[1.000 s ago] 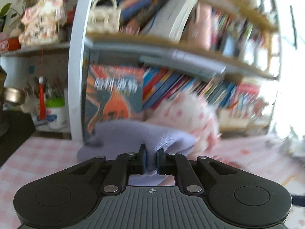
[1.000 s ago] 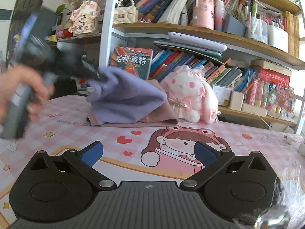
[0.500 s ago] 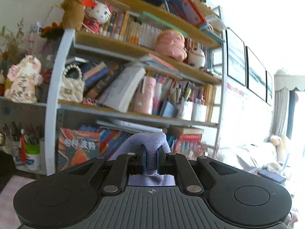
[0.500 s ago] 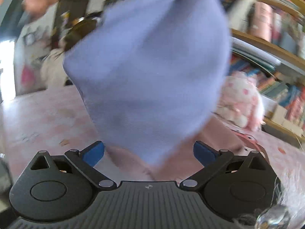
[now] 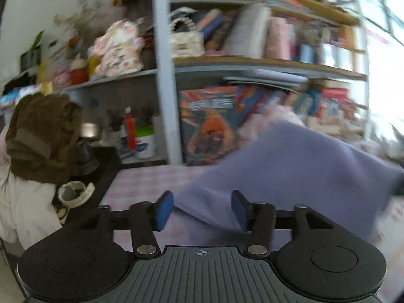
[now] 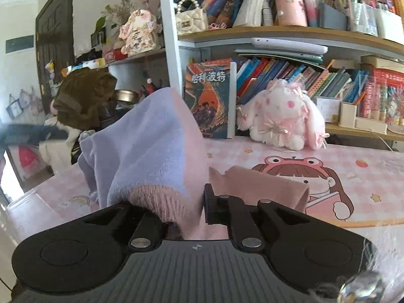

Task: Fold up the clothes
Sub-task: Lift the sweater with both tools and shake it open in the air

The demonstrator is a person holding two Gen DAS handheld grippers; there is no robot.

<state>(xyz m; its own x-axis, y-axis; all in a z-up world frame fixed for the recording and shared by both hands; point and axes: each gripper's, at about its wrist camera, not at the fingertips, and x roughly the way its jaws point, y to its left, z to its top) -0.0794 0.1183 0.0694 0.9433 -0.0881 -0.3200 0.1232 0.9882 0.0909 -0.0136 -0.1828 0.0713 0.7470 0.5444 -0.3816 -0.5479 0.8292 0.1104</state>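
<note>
A lavender fleece garment (image 6: 141, 151) with a pink ribbed cuff (image 6: 161, 202) rises in a peak over the pink table mat (image 6: 353, 176). My right gripper (image 6: 199, 207) is shut on it at the cuff; the cloth hides the left finger. A pink part of the garment (image 6: 265, 184) lies flat just ahead. In the left wrist view my left gripper (image 5: 200, 209) is open, blue pads wide apart. The blurred lavender garment (image 5: 290, 171) spreads to the right, and one edge of it reaches in between the fingers.
A crowded bookshelf (image 6: 277, 32) stands behind the table, with a pink-and-white plush toy (image 6: 280, 121) and an upright book (image 6: 209, 98) at its foot. At the left are a brown garment heap (image 5: 43, 136), a white watch (image 5: 75, 193) and a black surface (image 5: 101, 169).
My left gripper has opened and let go of the lavender garment, and has dropped from high up to table level. My right gripper, open before, has shut on the cuff.
</note>
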